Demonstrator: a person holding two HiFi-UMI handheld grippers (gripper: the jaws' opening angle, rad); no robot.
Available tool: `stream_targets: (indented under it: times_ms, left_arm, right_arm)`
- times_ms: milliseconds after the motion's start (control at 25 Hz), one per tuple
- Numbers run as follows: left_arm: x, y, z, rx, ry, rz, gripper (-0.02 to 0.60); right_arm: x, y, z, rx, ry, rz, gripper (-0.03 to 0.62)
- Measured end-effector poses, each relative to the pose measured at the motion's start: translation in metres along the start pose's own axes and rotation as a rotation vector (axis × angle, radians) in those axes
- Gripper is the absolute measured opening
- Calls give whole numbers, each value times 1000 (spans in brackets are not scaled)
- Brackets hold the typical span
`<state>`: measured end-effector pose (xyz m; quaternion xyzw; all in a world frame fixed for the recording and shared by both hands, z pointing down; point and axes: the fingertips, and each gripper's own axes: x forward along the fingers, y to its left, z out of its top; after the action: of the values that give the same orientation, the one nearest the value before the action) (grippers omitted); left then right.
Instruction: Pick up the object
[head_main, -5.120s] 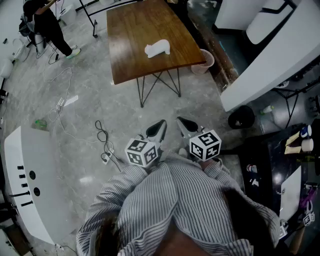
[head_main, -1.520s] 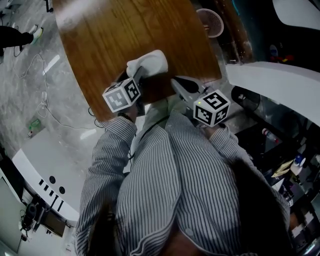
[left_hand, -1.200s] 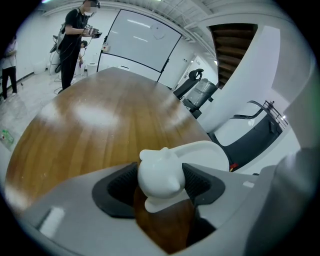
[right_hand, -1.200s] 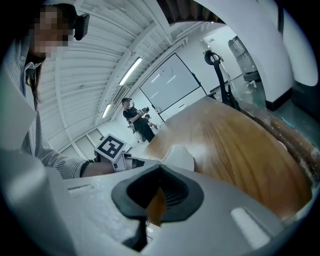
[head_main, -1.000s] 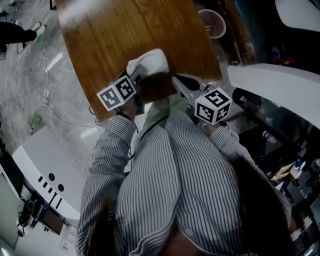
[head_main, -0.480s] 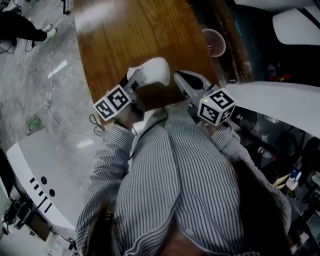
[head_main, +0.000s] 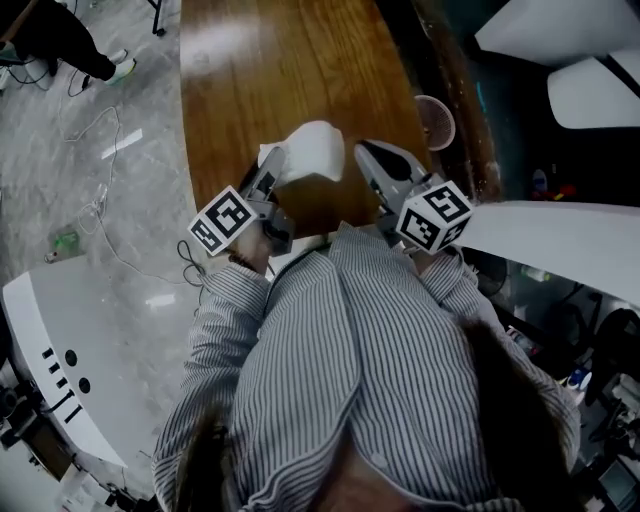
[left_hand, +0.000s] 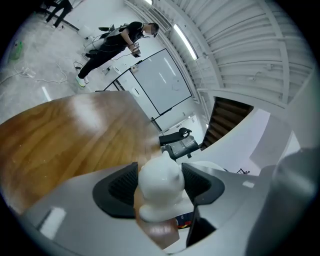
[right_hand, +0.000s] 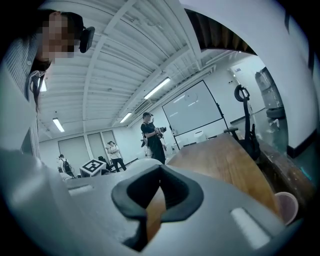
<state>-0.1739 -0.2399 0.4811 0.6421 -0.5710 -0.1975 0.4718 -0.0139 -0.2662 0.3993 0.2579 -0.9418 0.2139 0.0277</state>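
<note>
A white, glossy animal-shaped figure (head_main: 312, 152) sits between the dark pads of my left gripper (head_main: 280, 172), over the near end of the brown wooden table (head_main: 280, 70). In the left gripper view the figure (left_hand: 160, 182) fills the gap, and both pads press its sides; the left gripper (left_hand: 159, 189) is shut on it. My right gripper (head_main: 372, 160) hovers just right of the figure, apart from it. In the right gripper view its jaws (right_hand: 159, 172) meet at the tips with nothing between them.
A pink cup-like bin (head_main: 436, 121) stands on the floor right of the table. Cables (head_main: 105, 205) trail over the grey floor at the left, near a white curved unit (head_main: 60, 350). A person (head_main: 60, 35) stands at the far left.
The person has walked up to the table. My left gripper reached the white figure and now holds it, seemingly raised off the tabletop. The right gripper stayed beside it, shut.
</note>
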Motion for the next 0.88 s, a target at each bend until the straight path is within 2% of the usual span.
stream_targets:
  times_ms: [360, 880]
  left_arm:
    - [-11, -6, 10, -36, -57, -48, 276]
    - [-11, -3, 12, -55, -58, -50, 276]
  right_arm:
    - [7, 5, 6, -41, -16, -22, 2]
    - [6, 2, 4, -50, -5, -50, 2]
